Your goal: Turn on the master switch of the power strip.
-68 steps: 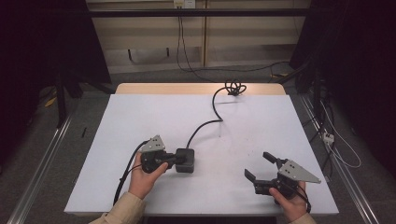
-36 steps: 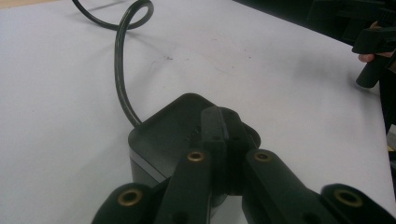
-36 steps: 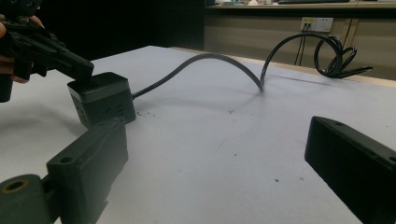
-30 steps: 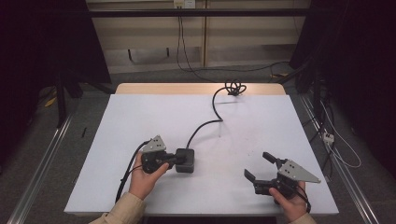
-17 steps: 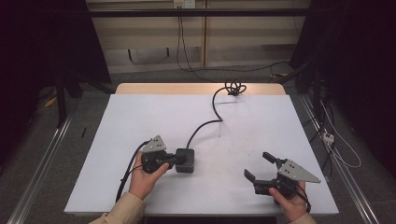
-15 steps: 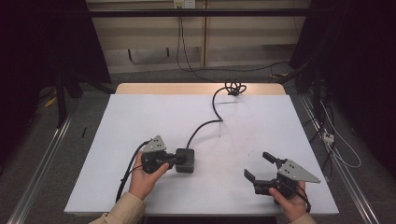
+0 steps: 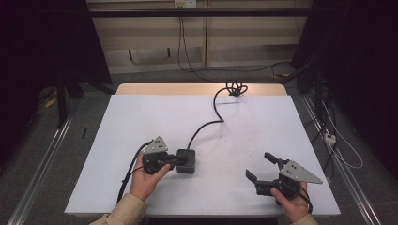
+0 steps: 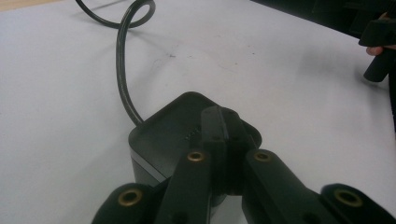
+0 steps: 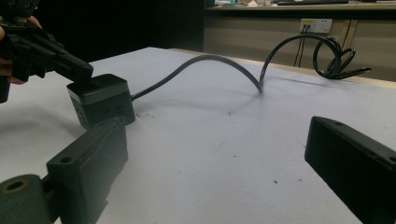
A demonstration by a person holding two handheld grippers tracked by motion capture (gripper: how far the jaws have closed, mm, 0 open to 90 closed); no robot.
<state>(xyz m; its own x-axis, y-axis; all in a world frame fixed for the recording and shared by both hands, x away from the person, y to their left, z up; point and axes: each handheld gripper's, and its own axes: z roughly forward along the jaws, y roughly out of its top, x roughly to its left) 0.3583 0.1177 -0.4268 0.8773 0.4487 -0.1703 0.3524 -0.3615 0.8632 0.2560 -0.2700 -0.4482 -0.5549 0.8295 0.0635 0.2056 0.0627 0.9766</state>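
Left gripper, jaws closed, rests level on the power box

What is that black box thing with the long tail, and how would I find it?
Start at the big white table and look near its front edge, a bit left of the middle. There sits a small black cube-shaped box, right under the shut tips of the left gripper. It alone has a thick black cable snaking from it to the table's far edge.
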